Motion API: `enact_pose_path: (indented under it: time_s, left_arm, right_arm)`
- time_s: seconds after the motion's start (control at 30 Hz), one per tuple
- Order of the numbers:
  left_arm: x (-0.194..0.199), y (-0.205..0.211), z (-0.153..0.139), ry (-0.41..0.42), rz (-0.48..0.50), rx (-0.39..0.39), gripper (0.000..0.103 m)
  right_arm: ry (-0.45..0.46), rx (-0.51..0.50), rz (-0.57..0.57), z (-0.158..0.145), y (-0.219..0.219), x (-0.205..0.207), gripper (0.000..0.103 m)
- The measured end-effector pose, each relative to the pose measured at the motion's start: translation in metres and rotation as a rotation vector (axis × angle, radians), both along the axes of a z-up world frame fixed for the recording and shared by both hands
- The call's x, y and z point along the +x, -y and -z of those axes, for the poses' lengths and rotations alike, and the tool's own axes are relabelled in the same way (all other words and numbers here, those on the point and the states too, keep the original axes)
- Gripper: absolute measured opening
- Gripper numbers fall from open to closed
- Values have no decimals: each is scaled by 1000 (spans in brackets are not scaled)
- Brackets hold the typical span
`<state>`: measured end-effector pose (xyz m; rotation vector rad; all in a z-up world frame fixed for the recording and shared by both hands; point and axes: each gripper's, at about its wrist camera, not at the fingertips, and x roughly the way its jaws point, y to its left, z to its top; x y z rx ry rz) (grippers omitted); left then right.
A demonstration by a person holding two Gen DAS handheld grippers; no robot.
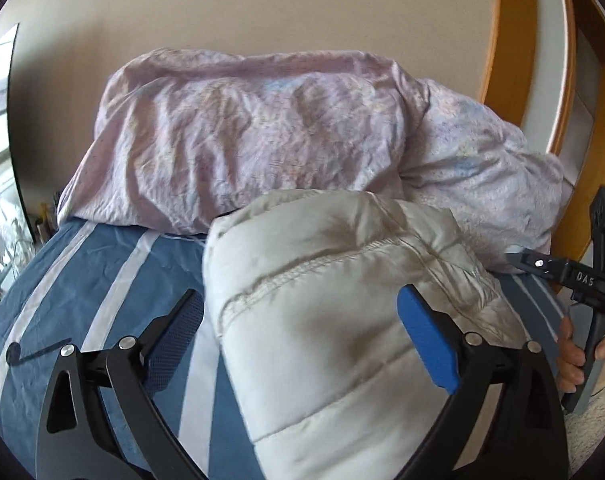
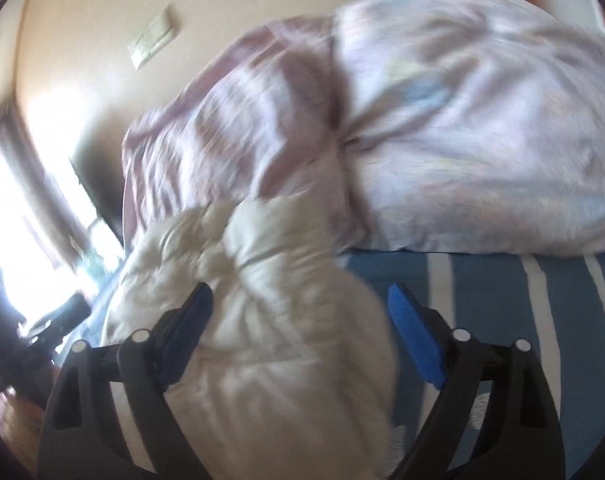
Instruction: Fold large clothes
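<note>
I have the white puffer jacket point(image 1: 342, 320) lying bundled on the bed point(image 1: 82, 280), on the blue striped sheet, roughly mid-bed. Its far end sits just in front of the crumpled lilac duvet point(image 1: 242, 132), which is heaped along the bed's far edge against the wall; whether the two touch I cannot tell.

Left gripper point(image 1: 302, 340): jaws stand wide apart, straddling the jacket's bulk, pads not pressing on it. Right gripper point(image 2: 298, 320): jaws likewise apart, the jacket filling the space on the left-pad side, nothing clamped. That view is blurred, so contact at the left pad cannot be confirmed. From the left wrist view, the right gripper shows at the bed's right edge, held in a hand point(image 1: 570, 360).

Handling, in my judgement: light for its volume, soft, springy with padding, and the shell looks smooth and likely slippery. It will puff back after pressing. I would take hold at a stitched seam or a hem edge, where the layers are thin enough to pinch, not on a full quilted panel.

Orientation: the bundle's long axis runs from the bed's near edge toward the duvet, leaning slightly left in the left wrist view. The rounded, folded end points away from me. Collar and sleeves are not identifiable.
</note>
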<state>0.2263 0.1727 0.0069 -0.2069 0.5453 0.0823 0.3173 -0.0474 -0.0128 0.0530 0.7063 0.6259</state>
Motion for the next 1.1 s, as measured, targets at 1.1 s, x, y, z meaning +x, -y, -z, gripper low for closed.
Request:
enact_pose_path:
  time_s: [1.1]
  left_arm:
    - [51,66,67,-87,-51,231,102]
  right_arm:
    - [1,-218,-32,70,-29,49,61]
